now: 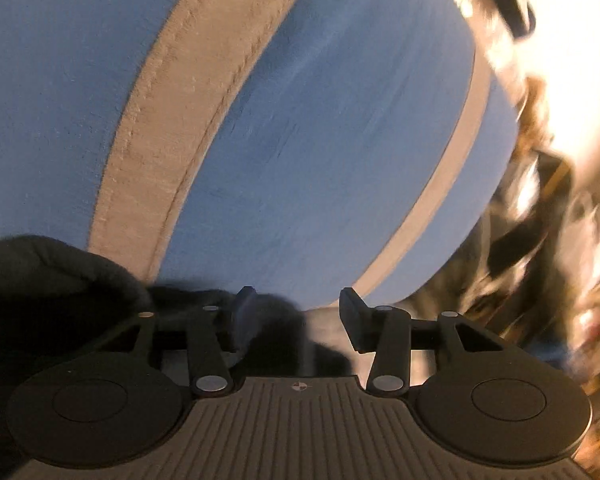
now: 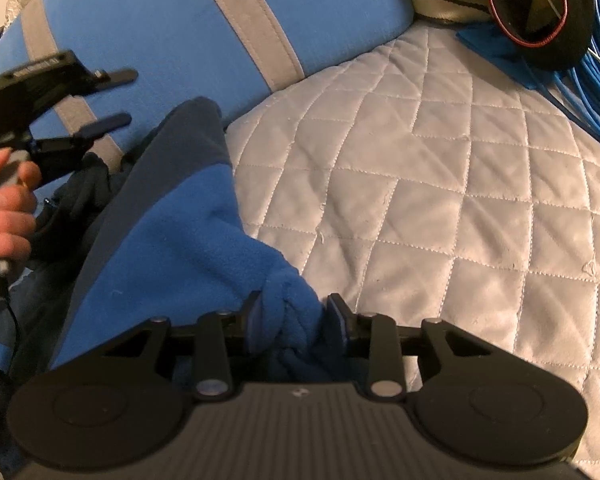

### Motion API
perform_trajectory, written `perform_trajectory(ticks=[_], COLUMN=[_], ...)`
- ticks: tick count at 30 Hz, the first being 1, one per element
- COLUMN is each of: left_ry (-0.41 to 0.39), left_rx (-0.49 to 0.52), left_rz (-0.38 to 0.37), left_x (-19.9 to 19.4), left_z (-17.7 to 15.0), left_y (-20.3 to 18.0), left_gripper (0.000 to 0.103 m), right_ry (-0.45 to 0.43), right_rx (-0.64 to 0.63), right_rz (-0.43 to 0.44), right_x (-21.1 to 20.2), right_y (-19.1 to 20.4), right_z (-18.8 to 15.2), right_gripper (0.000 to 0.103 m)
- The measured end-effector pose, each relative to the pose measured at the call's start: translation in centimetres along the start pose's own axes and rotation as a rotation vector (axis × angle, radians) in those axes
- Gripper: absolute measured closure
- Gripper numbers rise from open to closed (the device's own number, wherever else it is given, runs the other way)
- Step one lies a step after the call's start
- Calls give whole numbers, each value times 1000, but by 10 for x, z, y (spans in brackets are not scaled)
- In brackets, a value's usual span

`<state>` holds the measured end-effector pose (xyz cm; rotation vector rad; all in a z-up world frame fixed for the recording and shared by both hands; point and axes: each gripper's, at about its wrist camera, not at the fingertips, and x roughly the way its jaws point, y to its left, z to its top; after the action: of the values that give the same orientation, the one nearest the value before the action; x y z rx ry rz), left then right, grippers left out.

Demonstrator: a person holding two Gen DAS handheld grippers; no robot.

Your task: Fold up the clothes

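Surface: a bed covered by a grey quilt [image 2: 440,184] stitched in diamonds, slightly sheened fabric. At its far-left side lies a blue cushion [image 2: 160,28] with grey fabric bands sewn across it; the left wrist view is nearly filled by the same cushion [image 1: 300,140], its weave blurred. Room beyond the cushion in that view: bright, smeared, unreadable.

Left edge, right wrist view: a person's hand [image 2: 4,204] grips the handle of the left gripper [image 2: 116,100], its two dark fingers spread with nothing between them, held over the cushion. A white label on its body is too blurred to read. In its own camera the left gripper [image 1: 298,316] stands apart too, with dark fleece lying just below and to the left.

Centre: the fleece garment [image 2: 172,232], bright blue body with a navy panel, soft napped pile, runs from the cushion's edge down to the right gripper [image 2: 292,312], whose pads pinch a bunched fold of it.

Far right: a bundle of blue cables [image 2: 596,92] and a black item edged with red cord [image 2: 540,8].
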<state>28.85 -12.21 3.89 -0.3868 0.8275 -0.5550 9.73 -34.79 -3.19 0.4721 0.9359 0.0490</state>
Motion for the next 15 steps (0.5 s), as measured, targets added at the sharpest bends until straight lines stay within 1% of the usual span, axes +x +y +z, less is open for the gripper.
perform_trajectory(ticks=[4,6,8,9,10,11,13,15], left_ry=[94,124,139,146,140,134,136,141], left_rx=[86,94,96,97,105,124,119,78], left_rz=[1,21,13,12,49,75,62,50], left_x=[25,39,52,58,63,64,69,75], left_z=[-1,-1,0,1,3,4,10,15], left_y=[-13,-12,-14,-15,-16,-16,-13,-9], left_gripper=[58,59,60,78,91,94,94,95], right_ry=[-4,-3,-4,-5,-7,-8,-10,-14], right_rx=[-18,-19,-25,-30,-34,-39,-39,-42], right_rz=[-2,-2,-7,-10,-13,-16,-24,-31], right_x=[0,0,0,1,1,1,1,1], right_y=[1,1,2,3,3,4,5,6], right_z=[0,0,0,-1,-1,-1,-3,-4], right_gripper=[54,54,54,54,54,55,55,56])
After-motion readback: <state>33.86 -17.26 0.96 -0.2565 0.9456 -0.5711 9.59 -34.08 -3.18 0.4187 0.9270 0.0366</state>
